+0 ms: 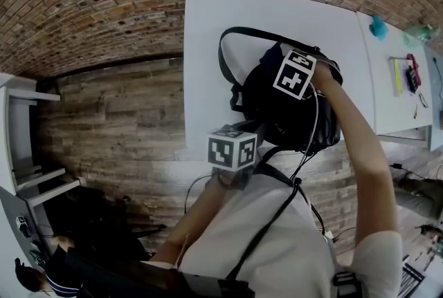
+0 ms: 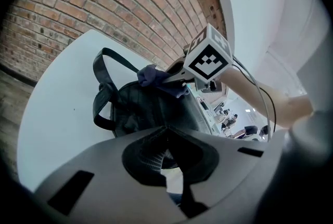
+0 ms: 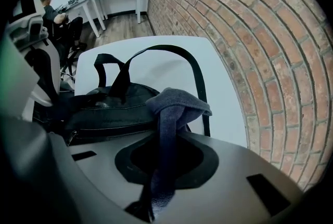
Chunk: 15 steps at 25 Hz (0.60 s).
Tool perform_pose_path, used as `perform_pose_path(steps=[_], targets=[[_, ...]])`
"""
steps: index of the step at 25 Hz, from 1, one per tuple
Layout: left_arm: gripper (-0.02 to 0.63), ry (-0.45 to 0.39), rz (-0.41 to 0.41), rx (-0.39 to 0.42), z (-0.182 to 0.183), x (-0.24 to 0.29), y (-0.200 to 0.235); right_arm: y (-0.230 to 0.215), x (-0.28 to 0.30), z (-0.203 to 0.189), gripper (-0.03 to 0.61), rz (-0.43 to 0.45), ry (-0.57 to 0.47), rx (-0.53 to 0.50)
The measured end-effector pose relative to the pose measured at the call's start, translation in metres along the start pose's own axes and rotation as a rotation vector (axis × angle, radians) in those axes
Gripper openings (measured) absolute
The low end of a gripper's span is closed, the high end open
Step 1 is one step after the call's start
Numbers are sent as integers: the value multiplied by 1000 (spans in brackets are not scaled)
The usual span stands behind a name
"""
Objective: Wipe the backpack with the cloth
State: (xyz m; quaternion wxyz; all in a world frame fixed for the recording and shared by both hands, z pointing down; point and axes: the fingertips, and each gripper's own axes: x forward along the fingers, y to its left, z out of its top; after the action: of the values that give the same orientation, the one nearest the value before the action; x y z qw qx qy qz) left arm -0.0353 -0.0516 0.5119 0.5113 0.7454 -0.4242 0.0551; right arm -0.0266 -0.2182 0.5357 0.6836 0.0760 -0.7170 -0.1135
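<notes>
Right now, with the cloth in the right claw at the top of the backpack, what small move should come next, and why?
Probably press the cloth down and drag it across the top of the backpack. The right claw is shut on the cloth, which is bunched just over that top, and the left claw seems to grip the near edge.

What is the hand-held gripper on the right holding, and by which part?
The right hand-held gripper pinches a dark blue-grey fabric cloth by a narrow gathered strip. The cloth's bunched end sticks out ahead of the jaws, over the black backpack.
</notes>
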Motion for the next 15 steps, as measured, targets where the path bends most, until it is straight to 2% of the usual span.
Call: perform_pose_path(steps=[15], targets=[[5,-7,-4,0,-4,-3,-3,52,-12,-12,55,108,53,-86]])
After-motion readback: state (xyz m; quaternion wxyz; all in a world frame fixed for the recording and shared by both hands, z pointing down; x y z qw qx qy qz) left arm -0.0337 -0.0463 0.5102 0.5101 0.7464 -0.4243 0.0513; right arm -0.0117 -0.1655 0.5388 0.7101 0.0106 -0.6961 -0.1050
